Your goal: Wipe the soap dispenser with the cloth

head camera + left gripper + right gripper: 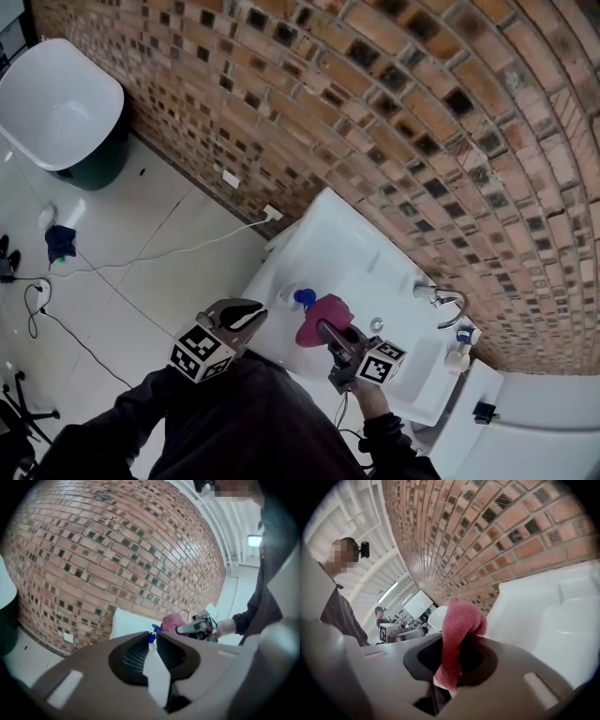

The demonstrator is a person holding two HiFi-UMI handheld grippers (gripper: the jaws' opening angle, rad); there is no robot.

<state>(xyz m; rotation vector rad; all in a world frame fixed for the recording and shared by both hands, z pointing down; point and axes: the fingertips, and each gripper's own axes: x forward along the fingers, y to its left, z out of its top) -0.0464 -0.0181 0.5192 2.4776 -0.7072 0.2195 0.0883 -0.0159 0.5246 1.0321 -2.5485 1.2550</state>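
Two grippers logged at the front rim of the white sink [394,262], the edge away from the brick wall [375,112]. Found left gripper [255,312] pointing slightly downward across that rim, jaws drawn narrow on the white body of the soap dispenser [296,298]. Saw no gap between pads and bottle in left gripper view, only the blue pump top [152,637] poking out past the fingertips. Located dispenser at the sink's front corner, well apart from the faucet [448,307] on the sink's wall side. Found right gripper [326,328] just beside the dispenser, farther along the same rim toward the faucet end, jaws clamped on the pink-red cloth [459,620]. Noted cloth pinched mid-length, upper part bunched and flopped over the fingertips, lower end hanging back between the jaws. Read cloth in head view as just beside the pump top, raised a little over the sink's bowl. Could not confirm contact between cloth and dispenser from any view. Spotted a hand [225,626] behind right gripper in left gripper view, dark sleeve following it. Off the sink's far side from the faucet, noted pale tiled floor [141,216] with a thin cable [178,253] trailing across, and a white tub [58,103] on a dark base, well apart from the sink.
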